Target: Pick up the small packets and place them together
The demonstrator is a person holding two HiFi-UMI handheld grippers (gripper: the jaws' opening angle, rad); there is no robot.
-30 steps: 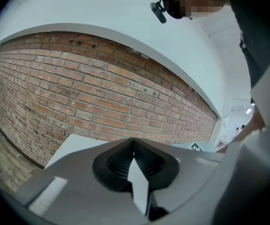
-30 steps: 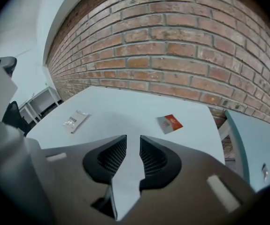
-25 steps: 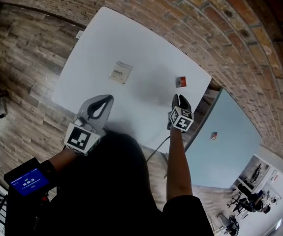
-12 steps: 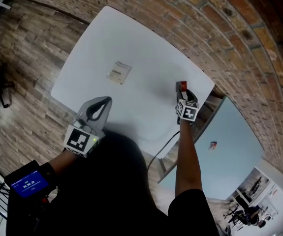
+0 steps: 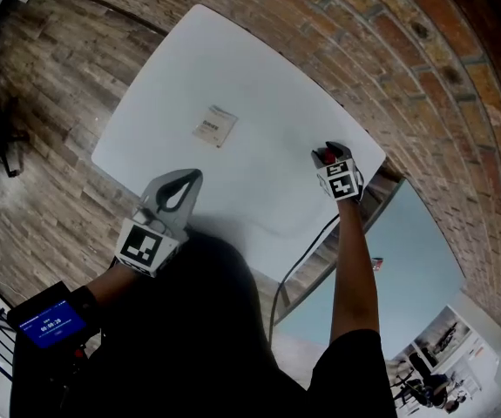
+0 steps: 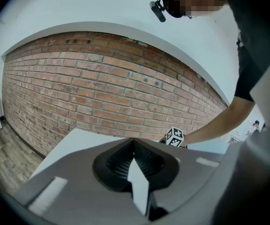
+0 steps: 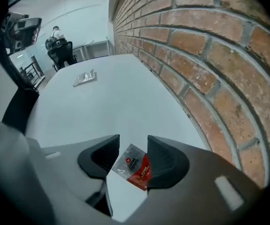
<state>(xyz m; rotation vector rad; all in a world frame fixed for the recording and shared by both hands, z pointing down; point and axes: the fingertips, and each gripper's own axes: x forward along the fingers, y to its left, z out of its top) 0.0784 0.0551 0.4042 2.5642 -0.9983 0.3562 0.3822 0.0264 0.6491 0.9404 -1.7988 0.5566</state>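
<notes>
Nothing gathered yet. Right gripper jaws just opened, now apart, straddling the red packet at the counter edge by the wall, ungripped. Pale packet well apart, toward the left edge. Left gripper jaws together, empty

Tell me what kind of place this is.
Probably an office or lab workroom. A plain white table stands beside a bare brick wall on a wood-plank floor, and an office chair sits at the far end of the room.
</notes>
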